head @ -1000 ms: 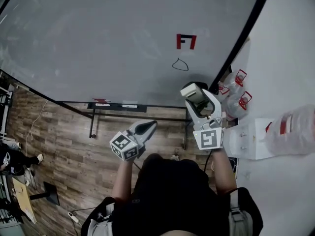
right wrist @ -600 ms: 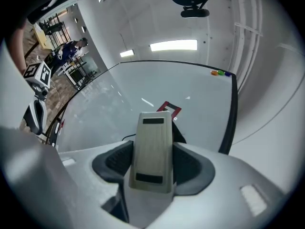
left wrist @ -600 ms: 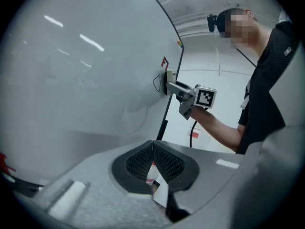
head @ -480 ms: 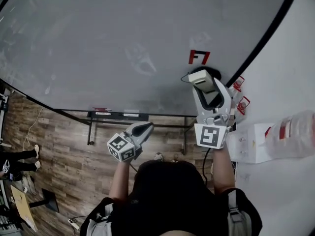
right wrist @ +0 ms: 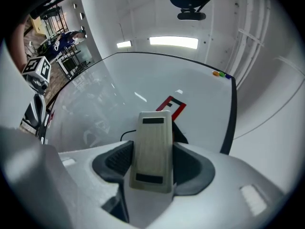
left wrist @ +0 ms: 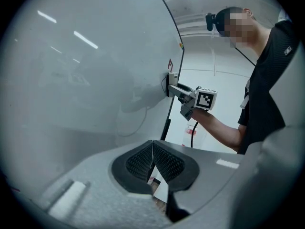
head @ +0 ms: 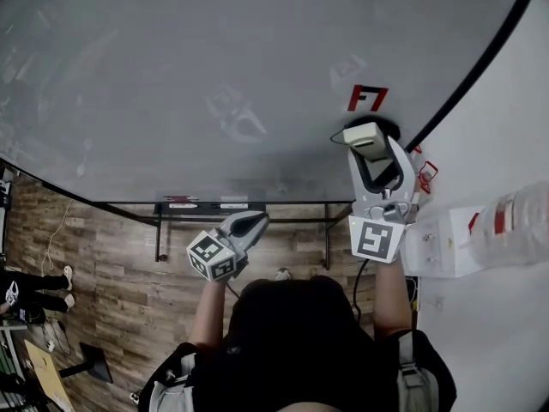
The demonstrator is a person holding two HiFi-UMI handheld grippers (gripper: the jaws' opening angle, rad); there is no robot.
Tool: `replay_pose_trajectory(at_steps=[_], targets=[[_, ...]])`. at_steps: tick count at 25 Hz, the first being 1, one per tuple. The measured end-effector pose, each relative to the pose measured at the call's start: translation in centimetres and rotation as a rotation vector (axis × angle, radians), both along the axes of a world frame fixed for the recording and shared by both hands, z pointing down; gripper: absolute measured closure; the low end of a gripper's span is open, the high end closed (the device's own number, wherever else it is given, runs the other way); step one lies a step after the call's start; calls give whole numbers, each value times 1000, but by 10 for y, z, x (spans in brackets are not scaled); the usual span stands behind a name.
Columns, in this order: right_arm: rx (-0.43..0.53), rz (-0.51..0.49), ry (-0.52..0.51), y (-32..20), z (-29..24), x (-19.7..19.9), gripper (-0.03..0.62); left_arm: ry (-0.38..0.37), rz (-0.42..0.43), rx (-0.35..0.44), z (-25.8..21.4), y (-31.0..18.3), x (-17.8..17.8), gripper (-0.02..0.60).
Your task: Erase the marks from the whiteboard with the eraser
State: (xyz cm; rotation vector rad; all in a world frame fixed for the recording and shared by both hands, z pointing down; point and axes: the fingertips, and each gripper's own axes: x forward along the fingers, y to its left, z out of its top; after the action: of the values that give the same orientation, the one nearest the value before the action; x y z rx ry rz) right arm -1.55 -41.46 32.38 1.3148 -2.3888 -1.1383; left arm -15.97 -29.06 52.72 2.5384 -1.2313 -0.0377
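Observation:
The whiteboard (head: pixel 189 67) fills the upper head view. On it is a red angular mark (head: pixel 367 98) and, just below, a thin black line (right wrist: pixel 127 134) mostly hidden by the eraser. My right gripper (head: pixel 369 148) is shut on the beige eraser (head: pixel 366 137), pressed against the board right under the red mark (right wrist: pixel 170 107). The eraser (right wrist: pixel 152 149) stands upright between the jaws. My left gripper (head: pixel 250 224) hangs low, away from the board, shut with nothing in it; its pads (left wrist: pixel 153 162) meet.
A black frame (head: pixel 480 63) edges the board at the right, beside a white wall. A marker tray (head: pixel 202 205) runs under the board above wooden floor (head: pixel 103 264). Red-capped bottles (head: pixel 426 177) and a white box (head: pixel 433 247) sit at the right.
My right gripper has risen with the eraser onto the board, from below the black line to over it, just under the red mark. The left gripper has stayed put.

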Motion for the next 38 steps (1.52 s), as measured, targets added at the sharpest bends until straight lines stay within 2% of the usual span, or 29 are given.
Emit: replay_pose_trajectory(at_steps=[9,16,22,27,33,38], targets=[[-48,-55,28,15,31,-50,335,-5,10,-16,6,-3,-14,569],[-62,-156,162,38,73,-111,335,-9,-19,-18,6,4,-25,569],[-63,-168,178,39,75,-117,335,-10,-48,-37,10,12,-38,569],[-79,-108,102,29,46,-89,335,4,-24,-24,6,5,-34,569],[-17,38,8,0,8,-13,335,4,69,-13,5,-12,-7,569],[-74,136,-89,-19,2,44,335,7,134,-7,4,-18,14,569]])
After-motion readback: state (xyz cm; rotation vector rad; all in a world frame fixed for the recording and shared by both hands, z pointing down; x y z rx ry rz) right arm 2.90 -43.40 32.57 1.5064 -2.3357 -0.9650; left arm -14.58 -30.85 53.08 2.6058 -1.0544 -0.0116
